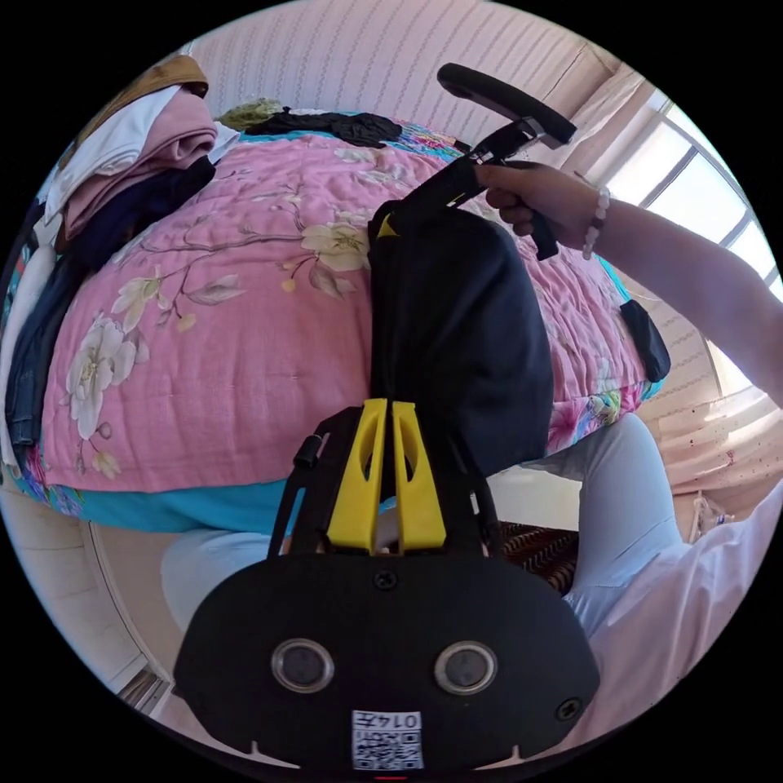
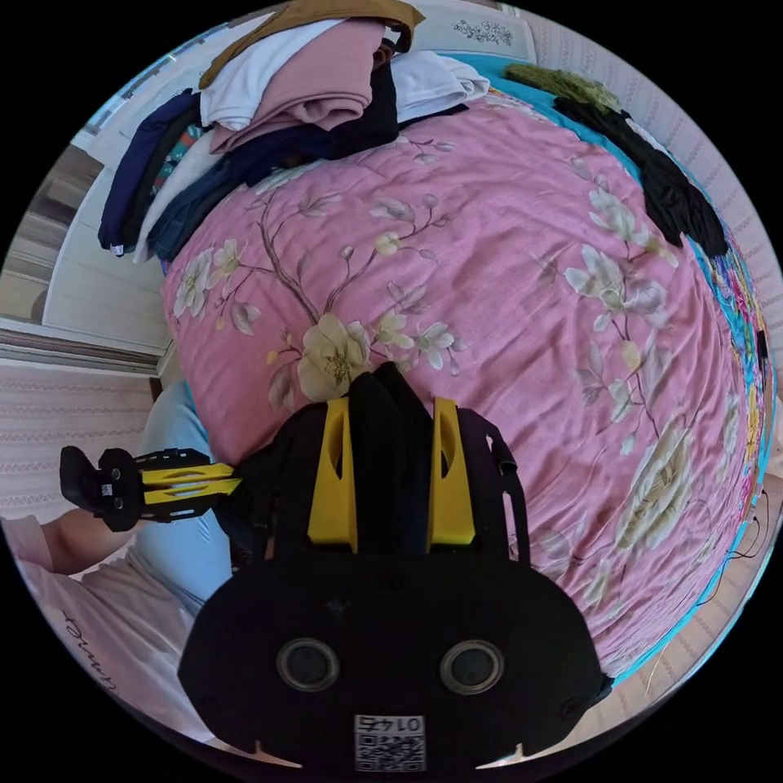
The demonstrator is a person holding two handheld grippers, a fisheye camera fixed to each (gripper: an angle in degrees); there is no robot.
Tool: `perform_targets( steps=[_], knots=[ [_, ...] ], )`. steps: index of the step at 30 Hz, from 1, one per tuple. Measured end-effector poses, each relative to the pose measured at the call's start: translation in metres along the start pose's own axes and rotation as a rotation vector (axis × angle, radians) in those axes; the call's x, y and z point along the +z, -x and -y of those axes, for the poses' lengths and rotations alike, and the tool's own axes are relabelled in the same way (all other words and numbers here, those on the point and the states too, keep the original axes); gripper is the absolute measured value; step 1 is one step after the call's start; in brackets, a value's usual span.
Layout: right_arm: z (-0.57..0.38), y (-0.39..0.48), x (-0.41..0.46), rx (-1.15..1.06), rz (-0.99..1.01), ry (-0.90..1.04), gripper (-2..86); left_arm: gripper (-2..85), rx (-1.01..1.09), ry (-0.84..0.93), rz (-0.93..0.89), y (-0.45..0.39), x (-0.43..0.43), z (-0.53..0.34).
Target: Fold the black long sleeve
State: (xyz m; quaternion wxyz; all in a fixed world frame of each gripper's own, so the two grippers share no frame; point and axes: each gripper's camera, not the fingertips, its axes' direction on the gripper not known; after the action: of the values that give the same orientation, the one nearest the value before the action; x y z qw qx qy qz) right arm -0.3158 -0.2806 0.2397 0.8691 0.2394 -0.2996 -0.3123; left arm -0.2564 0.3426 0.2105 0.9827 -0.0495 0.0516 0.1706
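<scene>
My left gripper point(image 1: 387, 405) is pinched tight on the near edge of the black long sleeve point(image 1: 461, 342); my right gripper point(image 2: 390, 405) has a thick bunch of the same cloth clamped between its jaws. Garment hangs stretched between the two — above the pink floral quilt point(image 2: 506, 277). Stack of folded clothes point(image 2: 302, 90) at the quilt's far end.

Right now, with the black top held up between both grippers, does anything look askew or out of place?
Nothing damaged or spilled. The black long sleeve hangs bunched, not flat, between the left gripper and right gripper, both clamped on it above the pink quilt. A loose black garment lies crumpled at the bed's far edge.
</scene>
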Motion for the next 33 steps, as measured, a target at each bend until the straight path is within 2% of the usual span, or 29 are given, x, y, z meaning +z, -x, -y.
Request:
perform_targets(
  steps=[6,9,12,17,23,28,33],
  knots=[
    [0.028,-0.001,-0.014,-0.061,-0.031,0.078,13.5,7.6,-0.029,-0.089,0.013,-0.005,-0.016,-0.015],
    [0.026,-0.002,-0.036,-0.091,-0.041,0.063,11.8,10.1,-0.050,-0.036,0.017,-0.009,0.004,-0.015],
    [0.012,0.000,-0.073,-0.155,-0.063,0.013,6.3,9.1,-0.032,-0.011,0.032,-0.018,0.015,-0.011],
    [-0.031,-0.008,-0.158,-0.200,-0.065,-0.149,3.1,0.2,0.047,-0.003,-0.007,-0.033,0.018,-0.011],
    [-0.134,-0.057,-0.291,-0.066,0.094,-0.438,2.6,-0.9,0.126,-0.101,-0.002,-0.070,-0.012,-0.020],
    [-0.279,-0.098,-0.403,0.105,0.132,-0.710,2.7,-1.0,0.311,-0.163,-0.002,-0.127,-0.046,-0.020],
    [-0.426,-0.142,-0.469,0.339,0.144,-0.895,2.9,-1.0,0.497,-0.165,-0.061,-0.193,-0.054,-0.007]
  ],
)
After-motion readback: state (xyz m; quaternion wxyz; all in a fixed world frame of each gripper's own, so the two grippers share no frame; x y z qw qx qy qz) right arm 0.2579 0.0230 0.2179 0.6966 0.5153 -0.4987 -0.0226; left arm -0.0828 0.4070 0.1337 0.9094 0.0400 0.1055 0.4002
